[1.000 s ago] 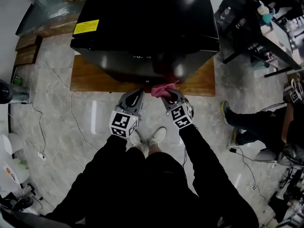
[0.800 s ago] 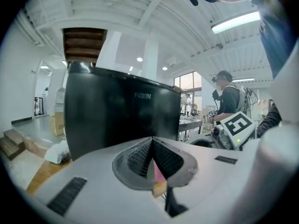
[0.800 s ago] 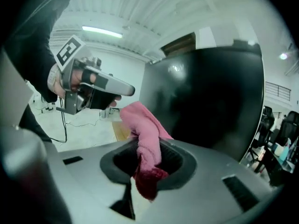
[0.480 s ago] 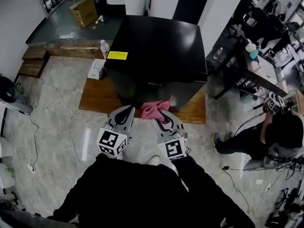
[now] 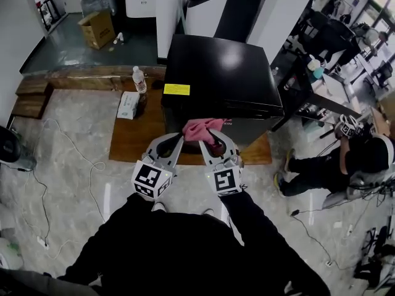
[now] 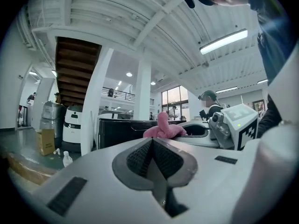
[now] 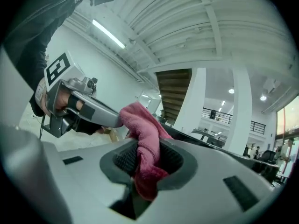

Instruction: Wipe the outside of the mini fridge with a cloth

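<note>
Head view: right gripper (image 5: 215, 139) clamps pink cloth (image 5: 200, 128), partly covering mini fridge (image 5: 216, 73) front; left gripper (image 5: 174, 139) closed, empty.

Head view: mounted high and facing steeply down. The mini fridge (image 5: 222, 73) lies at 12 o'clock at middle distance, and the person's torso (image 5: 185, 245) fills 6 o'clock.

Left gripper view: seated close behind the left hand-held gripper (image 5: 176, 139), facing forward and tilted up toward the ceiling (image 6: 140, 27). The right hand-held gripper (image 5: 213, 142) enters at 3 o'clock.

Right gripper view: same close mounting, with the left unit at 9 o'clock.

All three views share the pink cloth (image 5: 200, 128).
</note>
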The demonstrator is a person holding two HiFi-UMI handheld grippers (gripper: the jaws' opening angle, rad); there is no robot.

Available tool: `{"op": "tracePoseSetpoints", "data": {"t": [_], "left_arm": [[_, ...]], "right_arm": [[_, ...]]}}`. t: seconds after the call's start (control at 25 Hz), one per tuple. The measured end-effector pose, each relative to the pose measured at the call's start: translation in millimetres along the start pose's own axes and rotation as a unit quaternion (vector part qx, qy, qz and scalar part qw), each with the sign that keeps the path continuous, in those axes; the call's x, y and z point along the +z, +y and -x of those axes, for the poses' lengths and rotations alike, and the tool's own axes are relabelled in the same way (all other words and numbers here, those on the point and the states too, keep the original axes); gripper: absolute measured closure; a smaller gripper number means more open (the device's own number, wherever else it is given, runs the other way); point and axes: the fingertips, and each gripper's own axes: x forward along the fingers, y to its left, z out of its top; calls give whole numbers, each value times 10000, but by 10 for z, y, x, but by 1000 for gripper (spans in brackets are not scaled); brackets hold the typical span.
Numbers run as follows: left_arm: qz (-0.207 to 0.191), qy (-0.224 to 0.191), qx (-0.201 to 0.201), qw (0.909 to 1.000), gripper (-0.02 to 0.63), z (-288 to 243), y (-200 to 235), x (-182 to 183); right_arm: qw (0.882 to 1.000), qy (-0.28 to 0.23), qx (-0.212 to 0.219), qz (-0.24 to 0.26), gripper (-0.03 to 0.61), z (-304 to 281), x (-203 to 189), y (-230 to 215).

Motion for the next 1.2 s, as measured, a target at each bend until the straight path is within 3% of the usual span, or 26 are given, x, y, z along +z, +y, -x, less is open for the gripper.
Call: {"op": "tracePoseSetpoints", "data": {"t": [0.24,0.4,0.64,1.2], "left_arm": [[79,6,-657,9978,607,62,211,-67],[122,66,-864,9962,607,47,344,-220],[369,151,-822,9958,607,-4,485,-601],[579,756,-403,9946,607,-209,637,-1889]], "right_arm": [[9980,497,-381,97,486,-432,-212,112],[9958,622,-483,465,487,-517,-299,164],[9941,979,-273,374,488,-596,-701,374],[9878,1509,380,4,489,-675,-1922,853]]}}
